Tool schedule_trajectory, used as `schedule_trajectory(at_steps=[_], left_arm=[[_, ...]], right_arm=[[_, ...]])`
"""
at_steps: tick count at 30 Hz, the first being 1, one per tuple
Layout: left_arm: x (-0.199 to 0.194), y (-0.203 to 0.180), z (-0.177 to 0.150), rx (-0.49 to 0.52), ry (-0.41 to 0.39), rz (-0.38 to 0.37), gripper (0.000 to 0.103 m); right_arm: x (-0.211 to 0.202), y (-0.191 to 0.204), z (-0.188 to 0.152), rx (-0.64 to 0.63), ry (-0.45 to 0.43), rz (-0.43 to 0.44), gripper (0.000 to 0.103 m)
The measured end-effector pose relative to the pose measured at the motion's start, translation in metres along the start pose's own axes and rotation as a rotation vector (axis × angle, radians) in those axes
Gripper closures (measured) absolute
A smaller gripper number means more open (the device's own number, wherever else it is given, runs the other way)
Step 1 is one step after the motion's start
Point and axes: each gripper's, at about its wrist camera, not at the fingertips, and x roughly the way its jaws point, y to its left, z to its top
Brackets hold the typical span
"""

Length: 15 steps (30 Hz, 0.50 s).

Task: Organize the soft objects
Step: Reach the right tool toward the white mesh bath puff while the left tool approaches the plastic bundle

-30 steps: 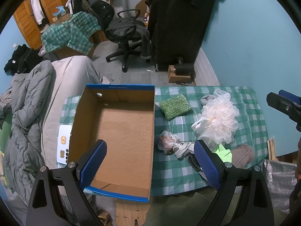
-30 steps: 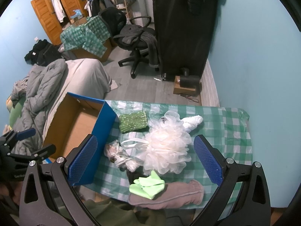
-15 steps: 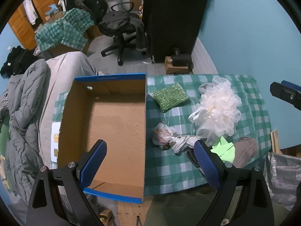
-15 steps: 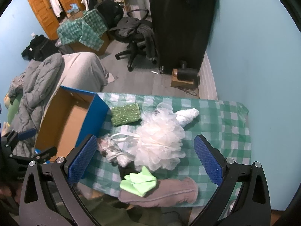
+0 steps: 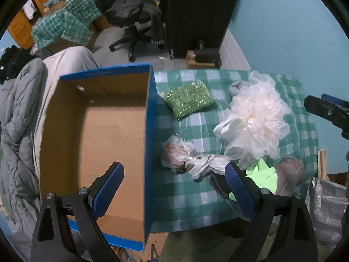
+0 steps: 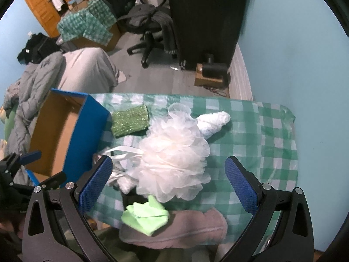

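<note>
**Both grippers spread wide above a table of soft things**

Low in the left wrist view, the left gripper hangs with its jaws released and nothing between them, straddling the blue wall of the cardboard box. This view alone looks into the box's bare brown floor, at centre left of the frame. Right of the wall lies a crumpled plastic bag.

Low in the right wrist view, the right gripper is likewise spread wide and unladen. Only here do the lime-green cloth and the pinkish-grey fabric piece beneath it show nearly whole, at the bottom centre. Beyond them, mid-frame, the white mesh pouf sits on the green checked tablecloth. Further up, the green sparkly pad lies just beside the box, and a white rolled bundle touches the pouf. An office chair stands in the upper frame.
</note>
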Motion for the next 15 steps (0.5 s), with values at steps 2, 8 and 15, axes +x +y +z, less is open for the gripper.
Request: schedule_trajectory(at_steps=[2, 8, 15], left_arm=[[0.008, -0.005, 0.0, 0.005, 0.014, -0.004, 0.008], [0.028, -0.014, 0.001, 0.001, 0.051, 0.002, 0.008], [0.045, -0.013, 0.005, -0.037, 0.069, 0.009, 0.008]], right_arm=[[0.01, -0.002, 0.001, -0.004, 0.014, -0.008, 0.002], [0.039, -0.01, 0.006, -0.007, 0.056, -0.004, 0.002], [0.062, -0.006, 0.006, -0.035, 0.085, -0.007, 0.002]])
